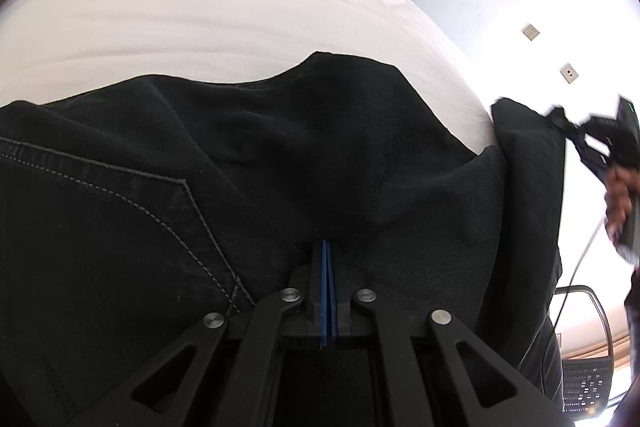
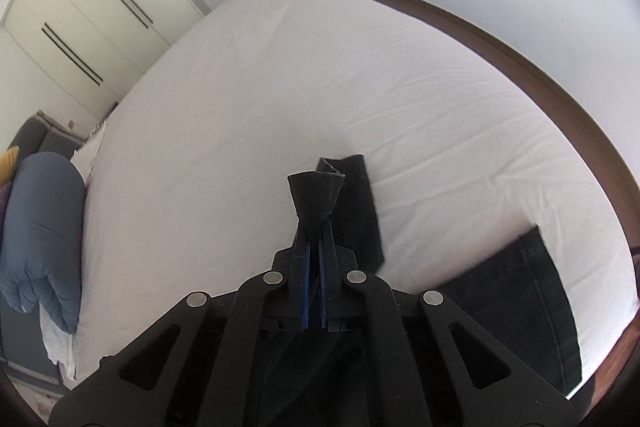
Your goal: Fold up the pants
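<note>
One pair of black pants (image 1: 248, 163) is lying spread over the white bed (image 1: 192, 7), its waist end with a stitched back pocket (image 1: 100, 211) filling the near left of the left wrist view, while a leg end is being held up off the sheet at the far right. The left claw (image 1: 327, 251) is pointing low across the fabric, its two blue-lined fingers (image 1: 324, 291) pressing together on a pinch of the dark cloth near the pocket. The right claw (image 2: 315, 227) is angling down toward the bed, its two fingers closing on a bunched hem of the pants (image 2: 316, 195), which is fanning out above the fingertips. Two further portions of the same garment are resting on the sheet beside and to the right of this claw. One rolled blue duvet (image 2: 44, 231) is sitting at the bed's left edge; wardrobe doors (image 2: 92, 7) with two long handles are standing beyond.
</note>
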`<state>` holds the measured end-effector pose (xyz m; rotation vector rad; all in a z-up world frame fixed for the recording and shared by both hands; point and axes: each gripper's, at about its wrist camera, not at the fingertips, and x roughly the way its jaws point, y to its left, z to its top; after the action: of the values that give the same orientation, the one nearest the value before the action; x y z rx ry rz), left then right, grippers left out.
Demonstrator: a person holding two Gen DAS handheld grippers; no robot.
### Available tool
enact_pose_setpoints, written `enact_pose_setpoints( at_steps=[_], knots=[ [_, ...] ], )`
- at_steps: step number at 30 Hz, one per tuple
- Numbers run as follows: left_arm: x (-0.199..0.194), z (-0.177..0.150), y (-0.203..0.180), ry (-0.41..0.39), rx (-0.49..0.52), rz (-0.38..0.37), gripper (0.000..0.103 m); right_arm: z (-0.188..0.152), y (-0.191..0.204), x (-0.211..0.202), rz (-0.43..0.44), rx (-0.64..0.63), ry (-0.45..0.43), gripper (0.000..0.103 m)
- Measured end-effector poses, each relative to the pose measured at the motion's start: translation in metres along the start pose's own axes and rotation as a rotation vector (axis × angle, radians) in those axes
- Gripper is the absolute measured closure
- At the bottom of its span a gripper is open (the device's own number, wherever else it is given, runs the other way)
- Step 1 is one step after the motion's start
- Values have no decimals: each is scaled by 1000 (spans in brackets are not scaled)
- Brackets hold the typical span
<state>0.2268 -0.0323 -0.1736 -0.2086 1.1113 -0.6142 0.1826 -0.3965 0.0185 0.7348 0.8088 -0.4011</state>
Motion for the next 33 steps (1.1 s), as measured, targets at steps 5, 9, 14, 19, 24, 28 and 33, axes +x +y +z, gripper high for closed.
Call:
enact_pose_setpoints(
  at_steps=[5,9,14,19,24,28,33],
  knots=[
    [3,6,-7,20,0,24,99,-47,-73,-59,21,160,-75,101],
    [6,12,-17,36,25,70,99,-78,-112,-75,1,219,-97,102],
    [9,18,-32,48,31,118,99,-107,-153,-78,-8,303,-92,102],
    [9,20,-44,44,19,129,90,-138,-175,-70,9,382,-66,102],
    [18,19,-67,55,62,118,54,-156,-190,-57,31,457,-55,102],
    [29,17,-85,61,109,144,33,-162,-202,-50,47,483,-51,102],
    [36,14,-103,61,145,166,21,-163,-206,-59,67,508,-43,103]
  ],
)
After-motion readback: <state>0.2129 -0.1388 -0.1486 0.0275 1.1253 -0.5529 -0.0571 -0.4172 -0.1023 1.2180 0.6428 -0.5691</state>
